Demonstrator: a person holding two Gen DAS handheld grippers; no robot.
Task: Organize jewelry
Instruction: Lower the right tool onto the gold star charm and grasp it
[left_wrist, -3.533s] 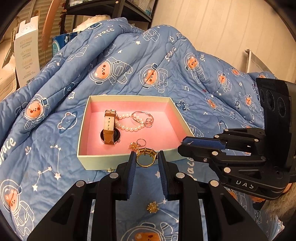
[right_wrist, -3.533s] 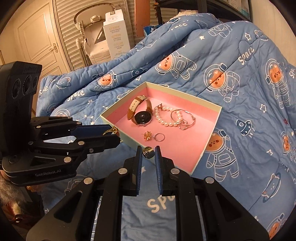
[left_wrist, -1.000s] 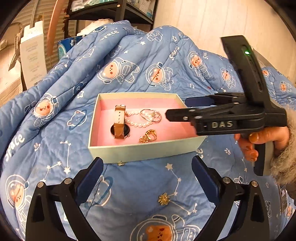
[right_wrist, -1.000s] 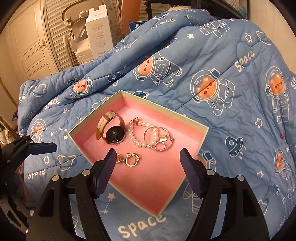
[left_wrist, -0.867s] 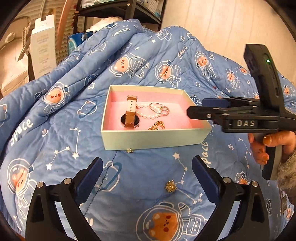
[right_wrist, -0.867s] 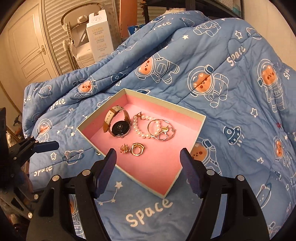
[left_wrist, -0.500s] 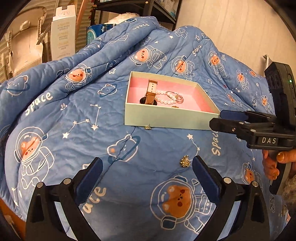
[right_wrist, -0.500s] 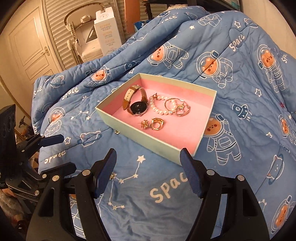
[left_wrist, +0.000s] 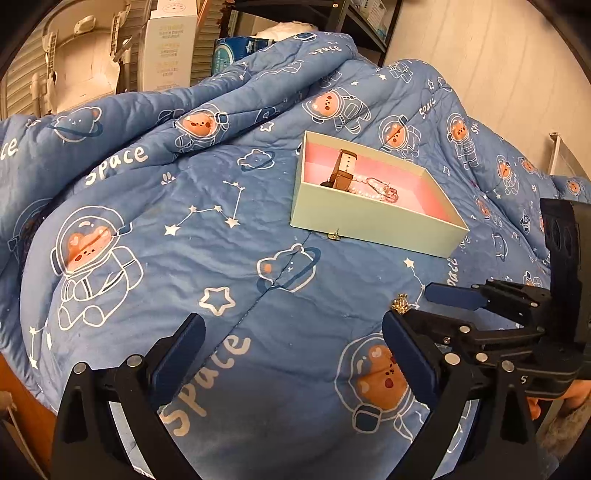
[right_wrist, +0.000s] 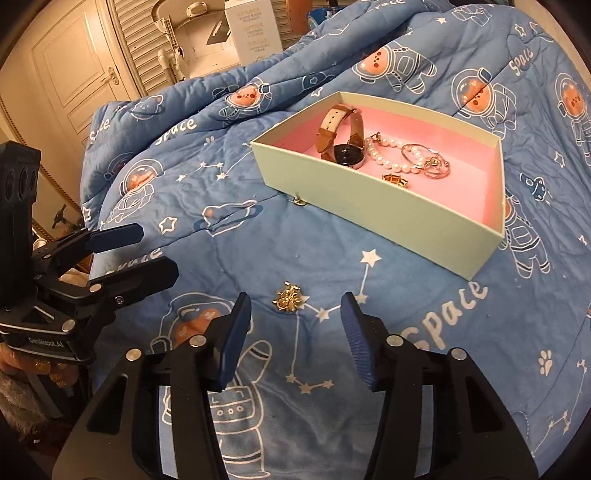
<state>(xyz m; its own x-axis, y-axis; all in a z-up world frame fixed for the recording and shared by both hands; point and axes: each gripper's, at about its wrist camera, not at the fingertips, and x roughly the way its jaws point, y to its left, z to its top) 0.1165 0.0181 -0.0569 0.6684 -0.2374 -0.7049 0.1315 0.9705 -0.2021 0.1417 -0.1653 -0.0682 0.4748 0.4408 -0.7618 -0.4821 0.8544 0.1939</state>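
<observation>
The box (right_wrist: 369, 206) holds most jewelry. A gold flower (right_wrist: 288, 300) waits on the bed; the right gripper (right_wrist: 293, 339) closes empty fingers toward it. Left gripper (left_wrist: 291, 350) is wide open, empty.

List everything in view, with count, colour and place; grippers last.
Quilt: one, blue, astronaut bears, under everything.
Box: one, pale green, pink inside, on quilt.
Watch: one, brown strap, in box.
Pearl bracelet: one, white, in box.
Rings: silver, in box; count unclear.
Gold ring: one, in box.
Gold earring: one, on quilt.
Small gold piece: one, against box front.
Left gripper: black, open.
Right gripper: black, closing around earring, not touching.
</observation>
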